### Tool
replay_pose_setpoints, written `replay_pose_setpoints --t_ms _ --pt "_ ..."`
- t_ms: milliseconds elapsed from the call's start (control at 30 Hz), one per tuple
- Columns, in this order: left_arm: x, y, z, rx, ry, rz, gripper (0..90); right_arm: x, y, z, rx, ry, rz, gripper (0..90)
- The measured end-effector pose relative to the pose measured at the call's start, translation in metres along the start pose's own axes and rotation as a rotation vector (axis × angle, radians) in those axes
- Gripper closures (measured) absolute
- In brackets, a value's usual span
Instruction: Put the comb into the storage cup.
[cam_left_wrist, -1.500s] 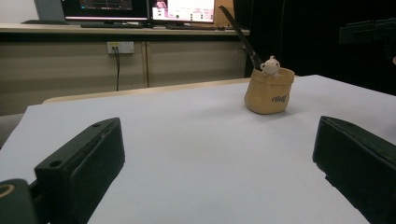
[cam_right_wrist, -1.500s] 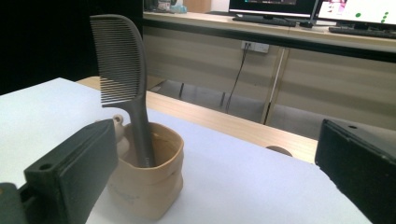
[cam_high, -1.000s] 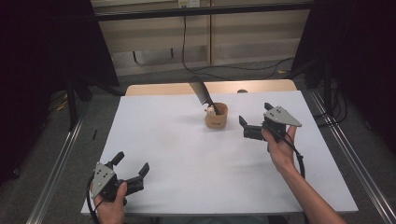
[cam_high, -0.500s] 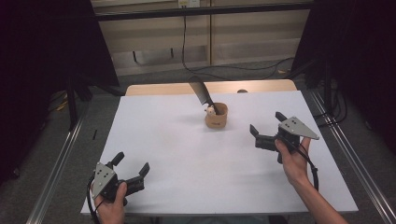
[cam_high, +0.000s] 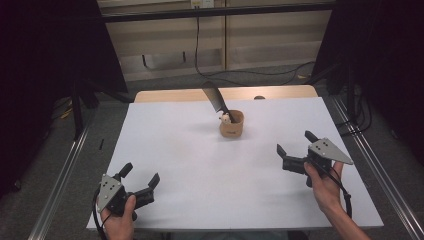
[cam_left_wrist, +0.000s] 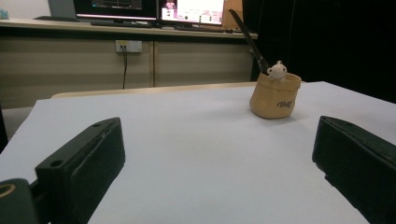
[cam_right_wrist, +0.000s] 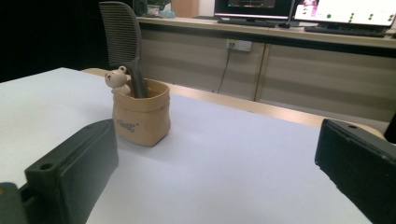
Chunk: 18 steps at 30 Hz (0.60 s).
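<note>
White table (cam_high: 200, 165) under dark room w/ desk + monitors (cam_right_wrist: 345, 11) behind. Tan pouch (cam_high: 231, 125) at 12 o'clock, far-center, holds dark comb (cam_high: 216, 100) upright, tilted, probably stowed, beside small bear (cam_high: 226, 118). R gripper (cam_high: 295, 150) at 3, L gripper (cam_high: 141, 176) at 7; both jaws apart, empty, well clear of pouch.

One tan pouch (cam_high: 231, 125) stands far on the white surface (cam_high: 190, 165). It holds one dark comb (cam_high: 216, 100) and one small bear figure (cam_high: 225, 118). Two grippers: left (cam_high: 140, 185), right (cam_high: 295, 150).
</note>
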<state>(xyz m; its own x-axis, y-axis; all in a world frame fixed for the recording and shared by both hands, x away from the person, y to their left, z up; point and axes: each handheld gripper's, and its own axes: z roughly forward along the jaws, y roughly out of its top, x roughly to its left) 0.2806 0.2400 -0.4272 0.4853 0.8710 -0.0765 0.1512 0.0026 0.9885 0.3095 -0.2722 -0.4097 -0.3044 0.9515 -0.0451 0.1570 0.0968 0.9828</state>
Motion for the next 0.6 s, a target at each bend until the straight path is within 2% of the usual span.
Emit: replay_pose_setpoints --t_ms 67,200,500,600 --pt "-0.001 0.000 0.000 0.000 0.001 -0.004 2.6 -0.001 -0.002 -0.008 -0.008 -0.005 -0.006 0.0" --pt "-0.002 0.000 0.000 0.002 0.005 0.019 2.6 -0.004 -0.005 -0.015 -0.007 -0.013 0.009 0.0" --pt "-0.002 0.002 -0.003 -0.002 0.020 -0.005 2.5 -0.007 -0.013 -0.031 0.009 -0.020 0.022 0.0" --pt "-0.002 0.002 -0.003 -0.003 0.020 0.005 2.6 -0.007 -0.016 -0.037 0.016 -0.020 0.023 0.0"
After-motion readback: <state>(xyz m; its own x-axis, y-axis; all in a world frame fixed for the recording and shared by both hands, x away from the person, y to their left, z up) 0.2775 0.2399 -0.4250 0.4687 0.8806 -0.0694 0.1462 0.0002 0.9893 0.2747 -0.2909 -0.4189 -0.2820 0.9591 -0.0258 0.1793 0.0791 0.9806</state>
